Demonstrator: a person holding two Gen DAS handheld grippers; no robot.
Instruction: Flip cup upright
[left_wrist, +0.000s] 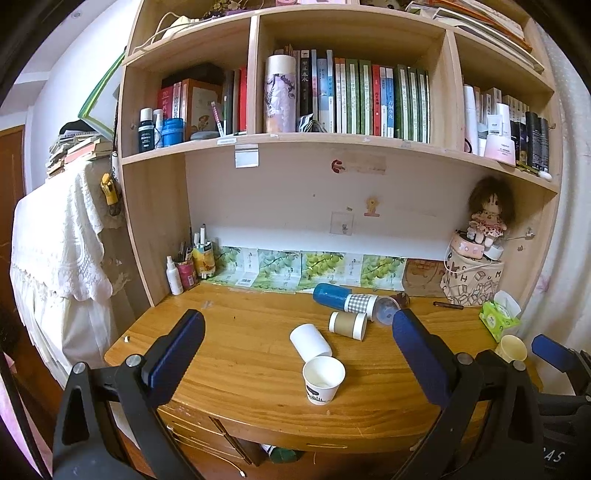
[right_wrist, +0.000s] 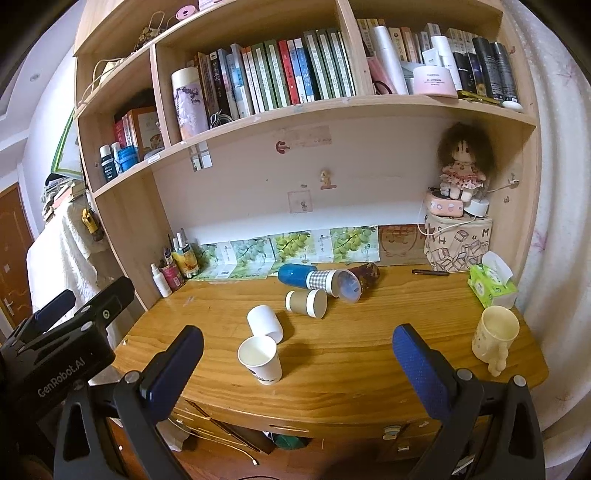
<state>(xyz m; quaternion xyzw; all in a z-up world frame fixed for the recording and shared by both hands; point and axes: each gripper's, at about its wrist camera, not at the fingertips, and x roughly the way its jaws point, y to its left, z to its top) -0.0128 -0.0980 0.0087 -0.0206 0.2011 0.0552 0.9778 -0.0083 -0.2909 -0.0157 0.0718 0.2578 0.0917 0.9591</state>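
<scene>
The wooden bench is being seen from its near edge, with the bookshelf rising behind it at the far side. Over at the far right, a patterned bag is being topped by a doll, and a green tissue pack is being kept just in front of it.

The left gripper is being held wide open above the near edge, nothing between its blue pads. The right gripper is being held just as wide, and nothing is being gripped there either.

Now the cups. A blue bottle and a checked cup are lying on their sides toward the far middle, with a brown-banded cup tipped over just in front of them. A plain white cup is lying on its side at the centre, its mouth pointed toward the near side and touching a printed paper cup, which is standing upright. A cream mug is standing upright at the near right.
</scene>
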